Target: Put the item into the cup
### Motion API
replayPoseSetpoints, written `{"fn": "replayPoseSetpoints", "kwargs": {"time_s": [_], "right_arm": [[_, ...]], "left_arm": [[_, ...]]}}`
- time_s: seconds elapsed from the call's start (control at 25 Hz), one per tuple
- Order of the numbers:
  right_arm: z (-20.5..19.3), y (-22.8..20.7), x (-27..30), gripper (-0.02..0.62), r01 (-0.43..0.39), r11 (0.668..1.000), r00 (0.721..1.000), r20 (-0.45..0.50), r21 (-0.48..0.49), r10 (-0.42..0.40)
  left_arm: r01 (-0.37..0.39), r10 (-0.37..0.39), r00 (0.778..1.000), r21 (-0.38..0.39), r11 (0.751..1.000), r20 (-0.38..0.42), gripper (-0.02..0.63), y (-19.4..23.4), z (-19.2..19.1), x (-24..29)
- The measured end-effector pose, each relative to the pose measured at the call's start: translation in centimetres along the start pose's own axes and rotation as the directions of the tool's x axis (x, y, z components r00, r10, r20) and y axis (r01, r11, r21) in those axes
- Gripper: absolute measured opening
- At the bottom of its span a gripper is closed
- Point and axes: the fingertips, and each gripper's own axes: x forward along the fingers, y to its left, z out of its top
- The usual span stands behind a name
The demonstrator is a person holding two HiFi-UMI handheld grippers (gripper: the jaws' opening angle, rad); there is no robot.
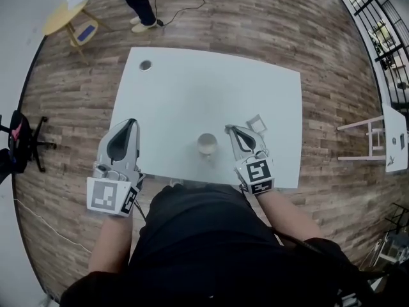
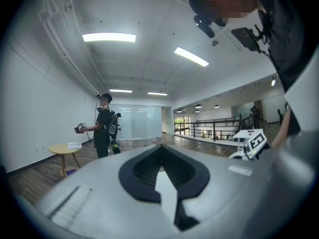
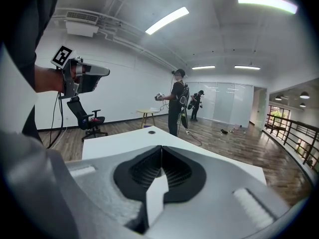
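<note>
A pale cup stands upright near the front edge of the white table. A small flat square item lies on the table to the right of the cup. My right gripper is shut and empty; its tip hangs between the cup and the item. In the right gripper view its jaws meet in a line with nothing between them. My left gripper hovers at the table's front left corner, well left of the cup. It is shut and empty too, as the left gripper view shows.
A round hole sits in the table's far left corner. Beyond the table stand a person and a yellow side table. A black office chair is at the left, a white stool at the right.
</note>
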Motion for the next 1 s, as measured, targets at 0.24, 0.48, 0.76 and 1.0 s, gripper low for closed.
{"fn": "replayPoseSetpoints", "kwargs": {"time_s": [0.24,0.48,0.76,1.0], "right_arm": [[0.2,1.4,-0.6,0.003,-0.002,1.0,1.0,0.015,0.009,0.002],[0.2,2.2,0.0,0.003,0.0,1.0,1.0,0.016,0.005,-0.001],[1.8,5.0,2.6,0.003,-0.003,1.0,1.0,0.01,0.002,0.003],[0.9,5.4,3.0,0.003,-0.011,1.0,1.0,0.018,-0.019,0.012]], "left_arm": [[0.023,-0.023,1.0,-0.008,1.0,-0.003,-0.002,-0.5,-0.3,0.1],[0.034,-0.034,0.999,-0.003,0.999,0.004,-0.002,0.2,-0.5,0.1],[0.028,-0.028,1.0,-0.05,0.998,-0.009,-0.002,3.9,-0.7,-1.4],[0.049,-0.049,0.999,-0.059,0.997,0.012,-0.002,3.6,-1.6,-0.3]]}}
